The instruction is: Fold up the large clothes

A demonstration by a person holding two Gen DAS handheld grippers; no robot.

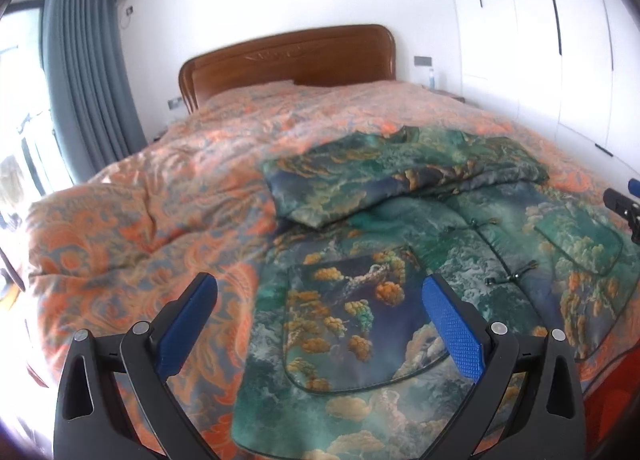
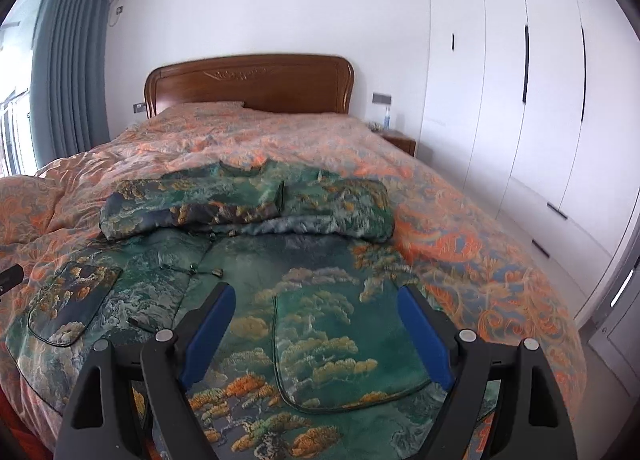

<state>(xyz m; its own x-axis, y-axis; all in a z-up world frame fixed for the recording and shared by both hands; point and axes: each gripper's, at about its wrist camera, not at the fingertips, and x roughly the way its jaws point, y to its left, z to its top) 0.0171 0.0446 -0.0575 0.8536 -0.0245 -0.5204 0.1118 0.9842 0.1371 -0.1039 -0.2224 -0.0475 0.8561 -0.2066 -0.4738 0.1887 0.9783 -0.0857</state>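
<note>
Left wrist view: green printed jacket (image 1: 460,228) lies flat on orange bedspread (image 1: 140,220), sleeves folded across its upper part. Patch pocket (image 1: 352,316), flat, contents not visible. Left gripper (image 1: 320,296) has jaws spread wide, nothing pinched, framing that pocket above the jacket's left edge. Right gripper's tip (image 1: 624,204) shows at frame's right edge.

Right wrist view: jacket (image 2: 280,256) under right gripper (image 2: 316,300), jaws spread, empty, straddling other pocket (image 2: 340,344). Wooden headboard (image 2: 248,84) beyond.

Both wrists: bed foot, facing headboard (image 1: 288,56) | share jacket (image 2: 304,268)
</note>
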